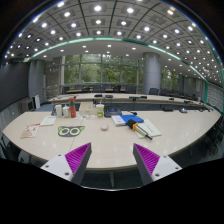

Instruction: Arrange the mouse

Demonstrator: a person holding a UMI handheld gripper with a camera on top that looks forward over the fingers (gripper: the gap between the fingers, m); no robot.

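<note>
A small white mouse (104, 126) lies on the pale table (110, 142), well beyond my fingers and a little left of the gap's middle. My gripper (112, 161) is open, held over the table's near edge. Its purple pads (76, 157) face each other with only bare tabletop between them. Nothing is held.
Left of the mouse lie a green-rimmed round object (69, 131), a few bottles (64, 110) and papers (32, 128). Right of it are a stack of books and papers (140, 124). Office chairs (155, 91) and another long table stand behind, before large windows.
</note>
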